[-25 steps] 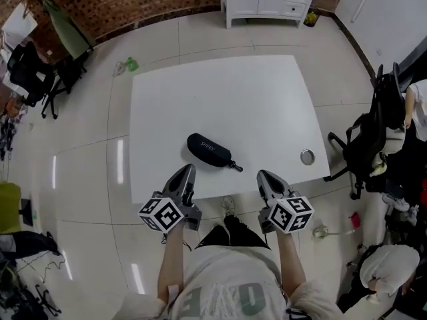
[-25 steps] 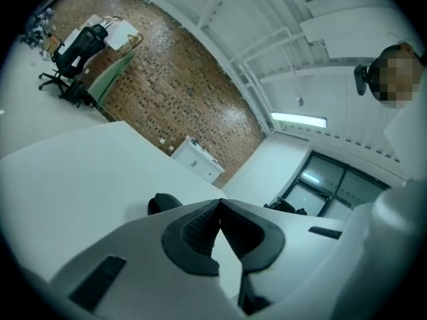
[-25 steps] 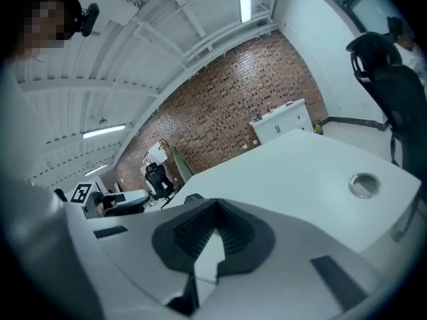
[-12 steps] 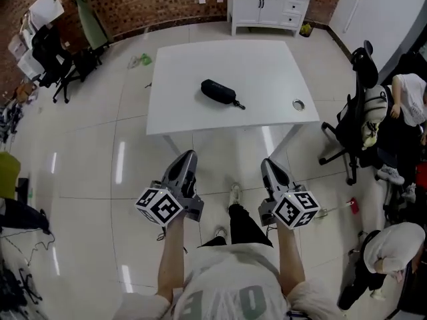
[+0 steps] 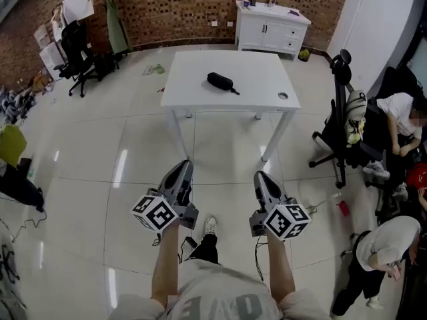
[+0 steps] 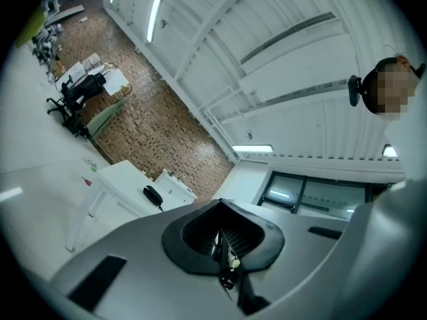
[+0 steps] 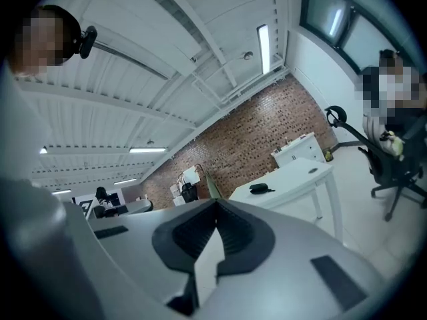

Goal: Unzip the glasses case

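The left gripper [image 5: 183, 169] has its two jaws pressed together, and nothing is between them; in the left gripper view [image 6: 219, 225] only a thin dark seam runs where they meet. The right gripper [image 5: 259, 177] is in the same state: in the right gripper view [image 7: 213, 217] the tips touch each other and hold nothing. In the head view both grippers are held low in front of the person, side by side and apart from each other, over the tiled floor [image 5: 100, 152]. They point toward the table. One shoe [image 5: 209, 225] of the person shows between them.

The glasses case [image 5: 220, 81] is dark and oval. It lies on the white table [image 5: 257, 72], on the half nearer the left gripper, well apart from both grippers. A short strap or puller sticks out from the end of it that is toward the right gripper. Both gripper views show the case small and far away [image 6: 153, 195] [image 7: 259, 188]. Whether its zipper is open I cannot tell. A small round metal piece [image 5: 283, 96] sits near the table's front edge on the right.

Behind the table stands a white cabinet [image 5: 272, 29] against a brick wall [image 5: 200, 5]. To the right of the table is a black office chair [image 5: 337, 129].
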### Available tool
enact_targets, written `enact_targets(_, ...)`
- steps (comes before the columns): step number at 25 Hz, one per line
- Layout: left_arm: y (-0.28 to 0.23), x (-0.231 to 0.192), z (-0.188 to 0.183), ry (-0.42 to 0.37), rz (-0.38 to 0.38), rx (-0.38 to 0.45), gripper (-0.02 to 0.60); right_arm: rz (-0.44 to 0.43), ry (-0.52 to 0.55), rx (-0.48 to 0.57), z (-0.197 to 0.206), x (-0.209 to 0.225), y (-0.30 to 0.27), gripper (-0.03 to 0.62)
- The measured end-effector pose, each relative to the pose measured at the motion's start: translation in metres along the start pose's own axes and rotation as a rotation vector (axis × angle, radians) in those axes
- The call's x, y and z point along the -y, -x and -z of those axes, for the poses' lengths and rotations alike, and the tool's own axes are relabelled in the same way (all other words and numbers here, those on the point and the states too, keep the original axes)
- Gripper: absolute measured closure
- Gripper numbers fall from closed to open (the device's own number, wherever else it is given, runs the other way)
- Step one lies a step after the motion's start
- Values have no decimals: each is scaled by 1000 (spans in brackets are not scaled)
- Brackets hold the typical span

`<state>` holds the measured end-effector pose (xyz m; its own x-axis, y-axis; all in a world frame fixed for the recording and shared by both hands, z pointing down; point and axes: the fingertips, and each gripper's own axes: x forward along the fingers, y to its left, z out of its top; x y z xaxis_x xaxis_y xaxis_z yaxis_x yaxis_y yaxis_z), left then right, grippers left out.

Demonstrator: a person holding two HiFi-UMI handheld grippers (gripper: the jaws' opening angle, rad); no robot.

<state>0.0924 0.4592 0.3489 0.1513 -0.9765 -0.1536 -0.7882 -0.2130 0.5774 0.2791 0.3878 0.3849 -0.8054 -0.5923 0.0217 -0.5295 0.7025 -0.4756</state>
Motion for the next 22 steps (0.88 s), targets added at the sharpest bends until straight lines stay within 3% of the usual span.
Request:
enact_targets(9,184,127,45,-9,-108,-9,583,22,34,-44,36,-99,193,594)
enact_targets(15,225,154,68,-32,-112,-37,583,28,2,-19,52,-134,245,594)
enact_targets(22,252,180,66,-33,-47,-45,583,9,25,-22,63,-171,263,594)
